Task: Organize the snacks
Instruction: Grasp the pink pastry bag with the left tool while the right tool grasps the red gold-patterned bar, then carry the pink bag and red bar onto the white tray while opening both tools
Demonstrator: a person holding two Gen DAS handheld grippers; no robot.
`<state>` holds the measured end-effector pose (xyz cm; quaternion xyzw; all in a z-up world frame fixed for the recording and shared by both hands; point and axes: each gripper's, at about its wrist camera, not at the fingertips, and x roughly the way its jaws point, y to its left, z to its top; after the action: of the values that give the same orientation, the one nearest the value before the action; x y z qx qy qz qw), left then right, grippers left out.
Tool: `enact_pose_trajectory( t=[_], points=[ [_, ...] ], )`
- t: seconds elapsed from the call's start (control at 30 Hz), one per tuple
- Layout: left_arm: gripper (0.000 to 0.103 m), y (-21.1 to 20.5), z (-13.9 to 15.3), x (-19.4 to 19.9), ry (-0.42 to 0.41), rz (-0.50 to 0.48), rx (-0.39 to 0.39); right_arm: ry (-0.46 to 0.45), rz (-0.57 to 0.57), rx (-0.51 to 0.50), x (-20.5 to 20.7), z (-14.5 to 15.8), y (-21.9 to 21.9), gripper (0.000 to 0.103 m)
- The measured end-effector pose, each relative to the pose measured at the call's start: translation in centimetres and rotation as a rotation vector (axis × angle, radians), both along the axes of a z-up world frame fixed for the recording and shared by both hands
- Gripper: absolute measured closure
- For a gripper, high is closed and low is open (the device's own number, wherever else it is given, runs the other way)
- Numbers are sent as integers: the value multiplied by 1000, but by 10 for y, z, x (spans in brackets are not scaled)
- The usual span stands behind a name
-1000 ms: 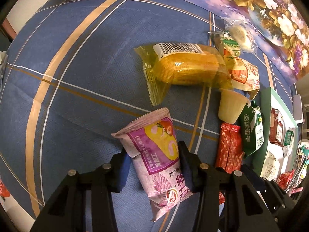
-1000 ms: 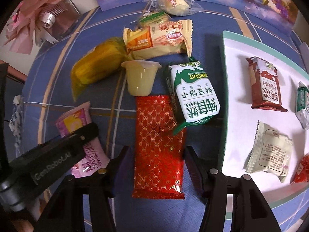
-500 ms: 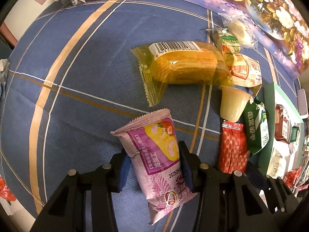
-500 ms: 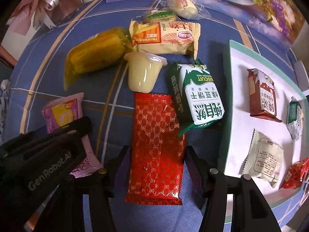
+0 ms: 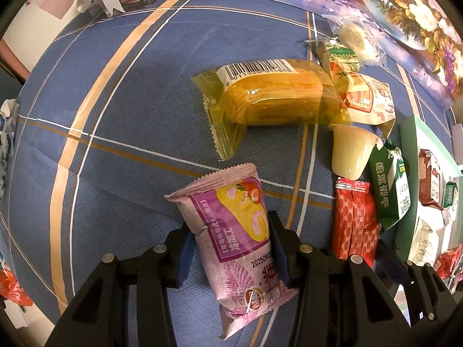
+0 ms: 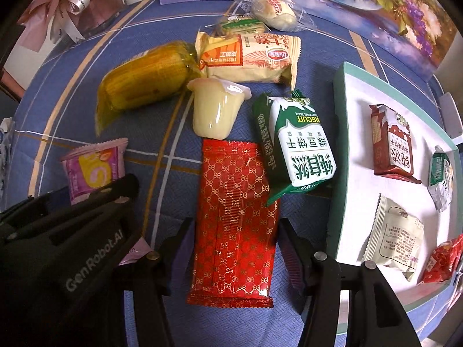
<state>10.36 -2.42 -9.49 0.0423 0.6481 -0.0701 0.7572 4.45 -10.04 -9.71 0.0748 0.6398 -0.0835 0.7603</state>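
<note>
My left gripper [image 5: 230, 245] is shut on a pink-purple cake packet [image 5: 231, 231], its pads pressed to both sides of it; the packet also shows at the left of the right wrist view [image 6: 92, 170]. My right gripper [image 6: 235, 240] is shut on a red gold-patterned packet [image 6: 234, 225], the pads touching its edges. A green biscuit packet [image 6: 295, 150] overlaps the red packet's right side. A jelly cup [image 6: 215, 112], a yellow cake roll [image 6: 144, 81] and an orange-cream packet [image 6: 249, 57] lie beyond on the blue tablecloth. A white tray [image 6: 338, 144] at right holds several snacks.
A small green packet [image 6: 240, 26] and a clear-wrapped pastry [image 6: 273, 11] lie at the far side. A floral board [image 6: 376, 5] stands behind them. A pink ribboned gift box [image 6: 78, 8] sits at far left. The left gripper's body [image 6: 72, 245] fills the lower left of the right wrist view.
Both grippers have risen and drawn back a little with their packets between the pads; the scene beyond has shifted down and away in both views.
</note>
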Motion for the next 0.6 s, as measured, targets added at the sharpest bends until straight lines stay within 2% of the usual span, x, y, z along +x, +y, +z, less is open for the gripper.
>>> enact_pose_trajectory(
  t=[0.1,0.3,0.6],
  points=[
    [59,2,2,1,6,1,-8,-5,0,10,1,3,-6,53],
    [62,10,11,3,10,20,-44,-15,-6,56,0,8,-13,54],
    [62,15,58,-6,-83,4,-79,-92,-30,74,-8,48,-30,55]
  ],
)
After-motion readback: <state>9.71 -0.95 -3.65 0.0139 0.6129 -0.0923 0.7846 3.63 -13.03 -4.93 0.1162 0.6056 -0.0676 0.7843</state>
